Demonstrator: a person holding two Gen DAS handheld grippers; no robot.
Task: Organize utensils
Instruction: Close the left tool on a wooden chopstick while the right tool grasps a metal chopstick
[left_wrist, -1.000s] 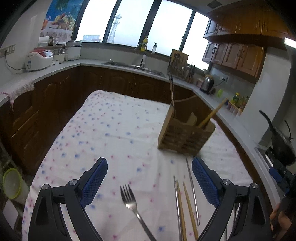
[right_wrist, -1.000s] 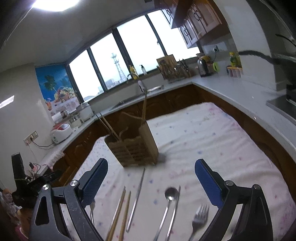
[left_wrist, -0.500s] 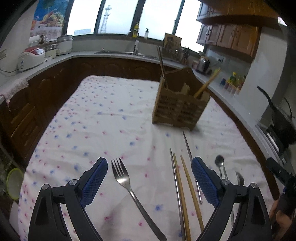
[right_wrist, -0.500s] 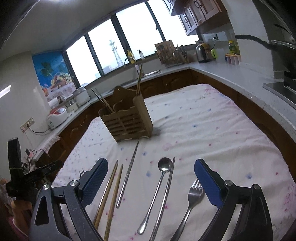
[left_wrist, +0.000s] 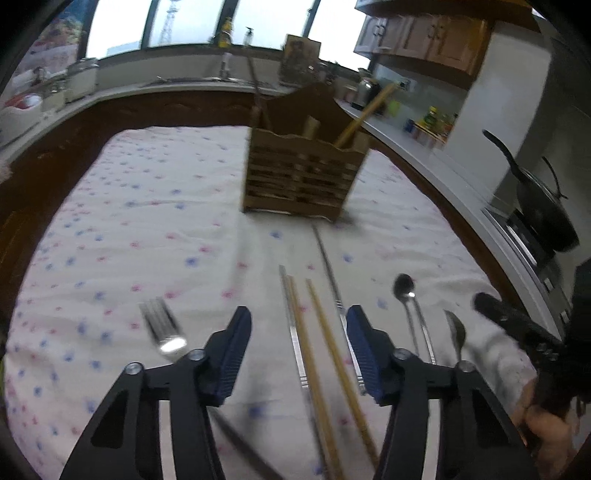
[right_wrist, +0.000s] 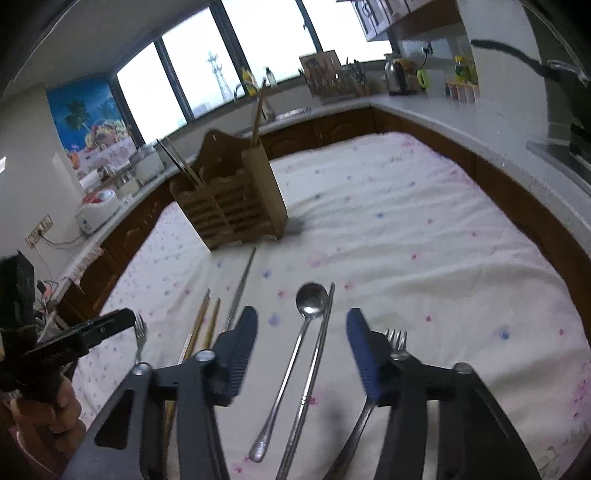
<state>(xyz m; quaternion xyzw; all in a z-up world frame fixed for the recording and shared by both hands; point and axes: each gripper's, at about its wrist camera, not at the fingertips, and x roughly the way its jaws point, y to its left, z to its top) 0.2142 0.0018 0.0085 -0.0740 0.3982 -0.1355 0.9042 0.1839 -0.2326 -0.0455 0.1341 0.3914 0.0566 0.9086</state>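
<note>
Over the flowered cloth (left_wrist: 147, 206), both grippers have dropped closer and just narrowed their jaws, touching nothing: left gripper (left_wrist: 297, 347) straddles the chopsticks (left_wrist: 314, 332), right gripper (right_wrist: 301, 347) the spoon (right_wrist: 291, 354), wooden holder (right_wrist: 229, 206) beyond, so pickups look imminent

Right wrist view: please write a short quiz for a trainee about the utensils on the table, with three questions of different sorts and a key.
1. True or false: the wooden holder lies on its side.
2. Which utensils show between the fingers of the right gripper? A: one fork. B: the spoon and a metal chopstick. C: a knife.
3. Fill in: ___ wooden chopsticks lie on the cloth.

Key: 1 false, it stands upright. 2 B; the jaws have just been closing but press on neither. 3 two.
</note>
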